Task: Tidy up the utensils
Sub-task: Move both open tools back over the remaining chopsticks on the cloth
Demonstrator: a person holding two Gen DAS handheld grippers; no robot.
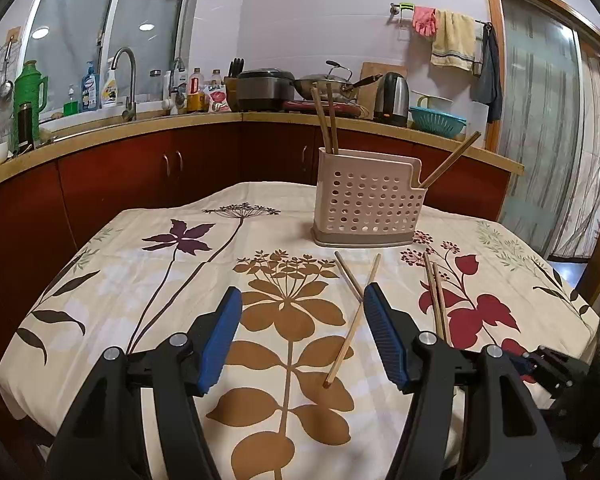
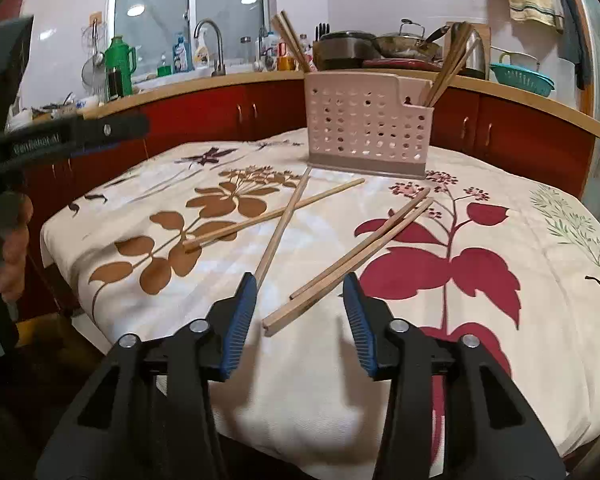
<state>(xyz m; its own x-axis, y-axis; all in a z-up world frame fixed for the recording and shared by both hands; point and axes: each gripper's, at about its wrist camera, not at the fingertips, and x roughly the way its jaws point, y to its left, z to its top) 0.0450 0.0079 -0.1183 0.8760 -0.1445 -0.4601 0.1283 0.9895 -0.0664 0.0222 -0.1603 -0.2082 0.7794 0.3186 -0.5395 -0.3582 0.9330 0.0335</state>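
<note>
My left gripper stands with jaws spread, nothing clamped; its blue pads hang above the cloth, and one lying chopstick runs up between them toward the right-hand pad. My right gripper is likewise released, jaws apart and gripping nothing, with the near ends of a side-by-side chopstick pair lying on the cloth between the pads.

Left wrist view: two loose chopsticks cross just ahead of the jaws; the pair lies to their right, partly hidden behind my right-hand finger. The right gripper's black body shows only at the far right edge. The holder's right compartment appears to hold a single leaning chopstick.

Right wrist view: the crossed chopsticks are seen whole, one reaching close to the holder's base. My left gripper's arm enters at far left, with a hand on its grip. Here the right compartment holds several chopsticks.

Task item: the perforated pink utensil holder stands upright at the far side of the table, two chopsticks upright in its left compartment.

Surface: a cream tablecloth printed with brown, purple and red plants. Room: red cabinets under a pale counter, a sink faucet, green thermos, rice cooker, wok, kettle, teal colander, towels on a rail.
</note>
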